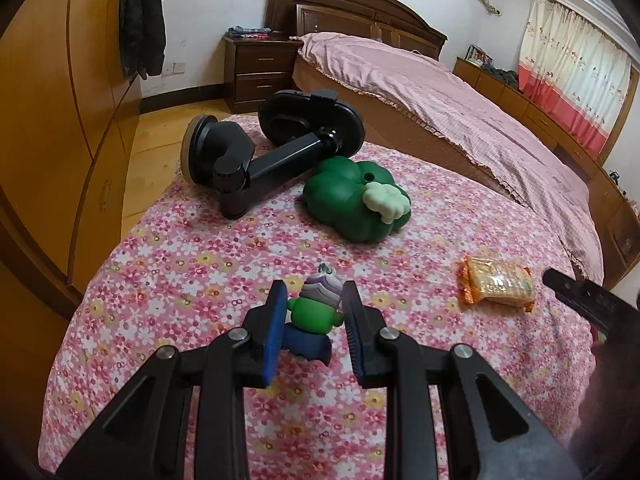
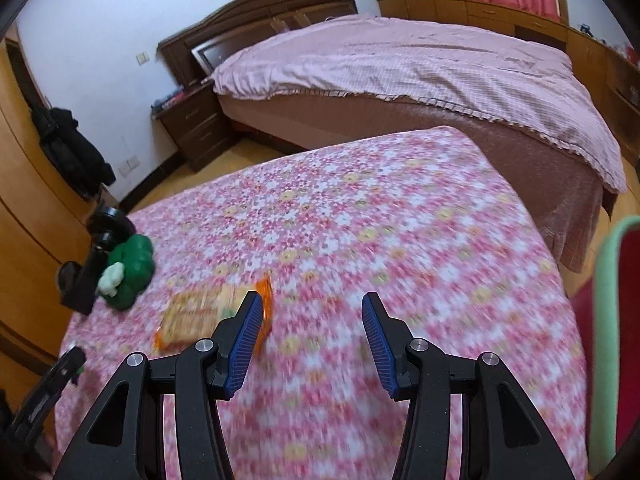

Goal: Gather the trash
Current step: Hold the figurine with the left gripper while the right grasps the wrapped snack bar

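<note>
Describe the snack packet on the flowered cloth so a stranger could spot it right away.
Start at the table covered with the pink flowered cloth, which stands in front of the bed. The snack packet lies flat on it near the right gripper, apart from the green cloud-shaped toy and the black phone mount. It is the only orange, crinkly, rectangular wrapper there.

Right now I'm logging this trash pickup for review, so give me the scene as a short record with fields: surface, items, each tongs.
surface: floral cloth
trash candidate: orange snack packet, lying flat, untouched
other items: black phone mount; green squishy toy
left tongs: closed on a small green figurine
right tongs: open, nothing between the pads, packet just to the left of them
image note: right wrist view is blurred
</note>
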